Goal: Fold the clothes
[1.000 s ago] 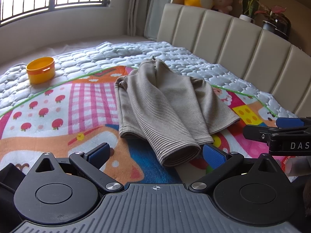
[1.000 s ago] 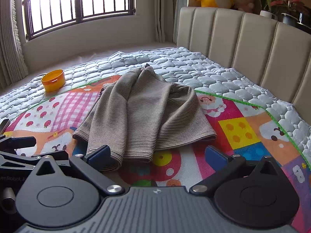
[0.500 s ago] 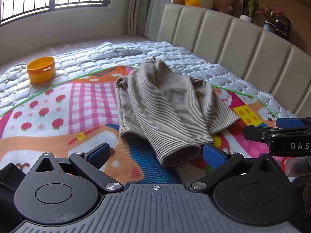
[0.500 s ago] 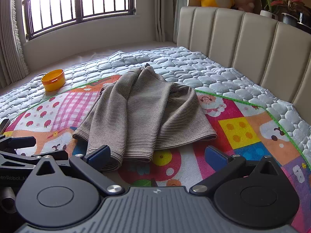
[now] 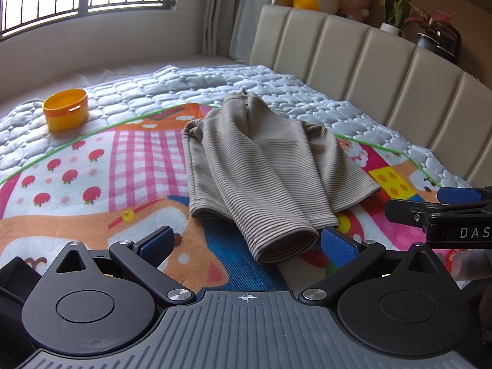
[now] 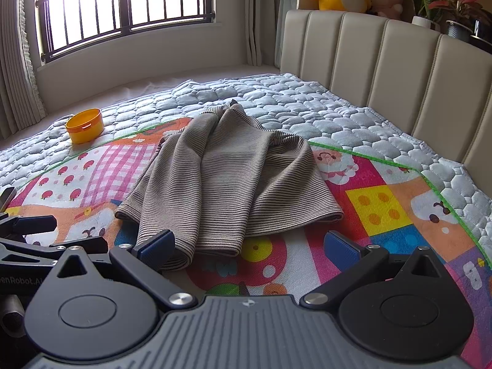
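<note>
Striped garment lying folded on the play mat, both grippers spread wide before it.

The colourful mat (image 6: 384, 203) covers a quilted bed (image 6: 323, 113); the brown-striped garment (image 6: 227, 181) lies bunched at its middle. An orange tub (image 6: 84, 125) sits well apart. Left gripper (image 5: 247, 243) and right gripper (image 6: 249, 244) hold nothing; the garment's near hem is partly hidden.

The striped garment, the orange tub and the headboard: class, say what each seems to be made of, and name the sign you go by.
Striped garment: soft knit fabric, matte; fine ribbed stripes and limp, rounded folds suggest it.
Orange tub: probably moulded plastic, smooth with a slight sheen and a thin, even rim.
Headboard: padded panels covered in what looks like cream leather or imitation leather; stitched seams and a soft gloss, though which one cannot be told.
</note>
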A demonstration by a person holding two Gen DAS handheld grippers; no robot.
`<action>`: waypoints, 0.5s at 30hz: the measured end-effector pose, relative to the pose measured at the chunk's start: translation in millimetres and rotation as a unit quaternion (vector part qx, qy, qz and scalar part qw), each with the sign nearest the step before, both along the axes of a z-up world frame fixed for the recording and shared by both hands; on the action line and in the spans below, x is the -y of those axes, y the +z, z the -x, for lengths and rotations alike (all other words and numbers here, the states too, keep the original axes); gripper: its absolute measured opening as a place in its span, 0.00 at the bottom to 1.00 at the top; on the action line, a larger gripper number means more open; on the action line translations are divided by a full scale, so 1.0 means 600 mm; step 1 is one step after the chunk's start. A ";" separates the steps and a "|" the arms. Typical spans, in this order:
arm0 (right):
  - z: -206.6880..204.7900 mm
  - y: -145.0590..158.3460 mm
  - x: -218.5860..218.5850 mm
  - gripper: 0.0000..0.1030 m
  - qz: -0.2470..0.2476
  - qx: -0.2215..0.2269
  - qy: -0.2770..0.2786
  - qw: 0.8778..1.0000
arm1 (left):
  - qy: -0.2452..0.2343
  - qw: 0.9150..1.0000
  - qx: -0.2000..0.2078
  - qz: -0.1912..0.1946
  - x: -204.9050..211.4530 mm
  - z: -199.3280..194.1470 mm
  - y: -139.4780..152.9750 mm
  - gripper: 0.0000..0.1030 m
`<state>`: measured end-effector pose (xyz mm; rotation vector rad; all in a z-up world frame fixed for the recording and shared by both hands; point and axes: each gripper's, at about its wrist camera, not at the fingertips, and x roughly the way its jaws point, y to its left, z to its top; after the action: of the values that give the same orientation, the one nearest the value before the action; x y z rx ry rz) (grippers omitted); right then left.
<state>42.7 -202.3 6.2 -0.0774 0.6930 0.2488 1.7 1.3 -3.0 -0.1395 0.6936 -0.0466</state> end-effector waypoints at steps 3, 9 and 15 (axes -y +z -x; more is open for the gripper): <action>0.000 0.000 0.000 1.00 0.000 0.000 0.000 1.000 | 0.001 1.000 0.000 0.000 0.000 0.000 0.000 1.00; 0.000 0.001 0.000 1.00 0.001 -0.001 0.001 1.000 | 0.002 1.000 0.000 0.000 -0.001 0.000 0.000 1.00; -0.001 0.001 0.000 1.00 0.000 -0.003 0.001 1.000 | 0.004 1.000 -0.003 -0.001 -0.002 -0.002 -0.001 1.00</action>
<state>43.3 -202.5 6.6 -0.0783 0.6983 0.2503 3.1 2.7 -3.3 -0.1405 0.6986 -0.0381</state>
